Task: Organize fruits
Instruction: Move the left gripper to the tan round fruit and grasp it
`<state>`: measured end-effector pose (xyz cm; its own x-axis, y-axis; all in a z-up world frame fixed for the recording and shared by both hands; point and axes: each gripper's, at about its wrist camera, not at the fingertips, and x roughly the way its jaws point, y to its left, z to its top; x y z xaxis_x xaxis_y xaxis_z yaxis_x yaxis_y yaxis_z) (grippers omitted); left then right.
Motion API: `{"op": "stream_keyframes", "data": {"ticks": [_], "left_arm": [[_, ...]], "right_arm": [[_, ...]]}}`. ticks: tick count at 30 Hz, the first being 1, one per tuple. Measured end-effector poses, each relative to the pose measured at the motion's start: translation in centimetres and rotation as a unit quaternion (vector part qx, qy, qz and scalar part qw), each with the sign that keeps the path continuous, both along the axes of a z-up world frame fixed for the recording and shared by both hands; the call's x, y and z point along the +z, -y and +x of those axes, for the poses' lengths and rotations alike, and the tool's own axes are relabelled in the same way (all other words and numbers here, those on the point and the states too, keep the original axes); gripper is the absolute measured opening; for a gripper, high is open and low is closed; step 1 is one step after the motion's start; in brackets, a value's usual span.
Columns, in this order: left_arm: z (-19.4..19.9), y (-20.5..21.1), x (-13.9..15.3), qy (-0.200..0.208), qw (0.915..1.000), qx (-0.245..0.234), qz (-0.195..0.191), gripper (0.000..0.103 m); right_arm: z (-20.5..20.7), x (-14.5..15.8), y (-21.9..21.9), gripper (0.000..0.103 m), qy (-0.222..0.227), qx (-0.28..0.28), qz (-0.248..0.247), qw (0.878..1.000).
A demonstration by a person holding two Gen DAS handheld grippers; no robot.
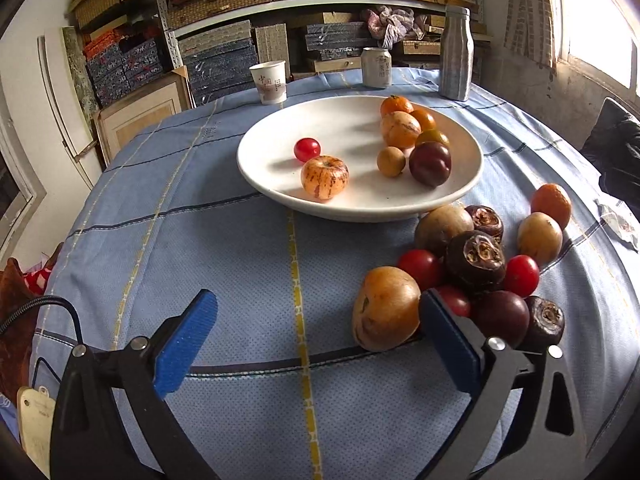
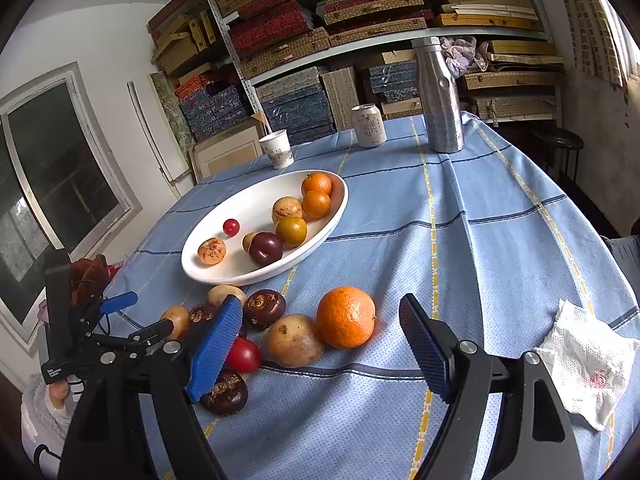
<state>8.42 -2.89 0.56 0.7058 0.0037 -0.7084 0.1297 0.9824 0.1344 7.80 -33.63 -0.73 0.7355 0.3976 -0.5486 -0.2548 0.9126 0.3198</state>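
A round bench point(image 1: 224, 248) wears a soft blue cloth point(image 2: 480, 240) with yellow and dark lines. On it sits a smooth white bowl point(image 1: 276, 184), wide and shallow. Eight fruits lie inside: one tiny shiny red tomato point(image 1: 307, 149), one streaky apple point(image 1: 324, 177), one dark glossy plum point(image 1: 430, 163), one small tan ball, one pale speckled fruit and three oranges at 1 o'clock.

More fruit lies loose on the cloth at 5 o'clock from the bowl: a bumpy orange point(image 2: 346, 317), smooth tan fruits, red tomatoes and rough brown knobbly ones.

The left gripper point(image 1: 316, 346) has flat blue ridged jaws, wide apart, nothing between them. A tan fruit point(image 1: 386, 308) sits just by one jaw. The right gripper point(image 2: 320, 350) stands apart too, empty.

Far back stand one paper cup point(image 1: 270, 81), one can point(image 1: 376, 67) and one metal bottle point(image 1: 456, 53). A crumpled tissue point(image 2: 584, 360) lies at 3 o'clock.
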Motion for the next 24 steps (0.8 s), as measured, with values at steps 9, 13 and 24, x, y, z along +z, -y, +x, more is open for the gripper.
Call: {"op": "stream_keyframes", "data": {"ticks": [9, 13, 24], "left_arm": [[0.0, -3.8, 1.0, 0.020, 0.9960, 0.087, -0.006, 0.099], [-0.2, -2.1, 0.6, 0.024, 0.9978, 0.056, 0.026, 0.099], [-0.3, -0.7, 0.0, 0.016, 0.9993, 0.017, 0.028, 0.098]], "right_arm": [[-0.2, 0.1, 0.2, 0.082, 0.000, 0.001, 0.003, 1.000], [-0.2, 0.1, 0.1, 0.082, 0.000, 0.001, 0.002, 1.000], [-0.2, 0.1, 0.1, 0.082, -0.001, 0.000, 0.003, 1.000]]}}
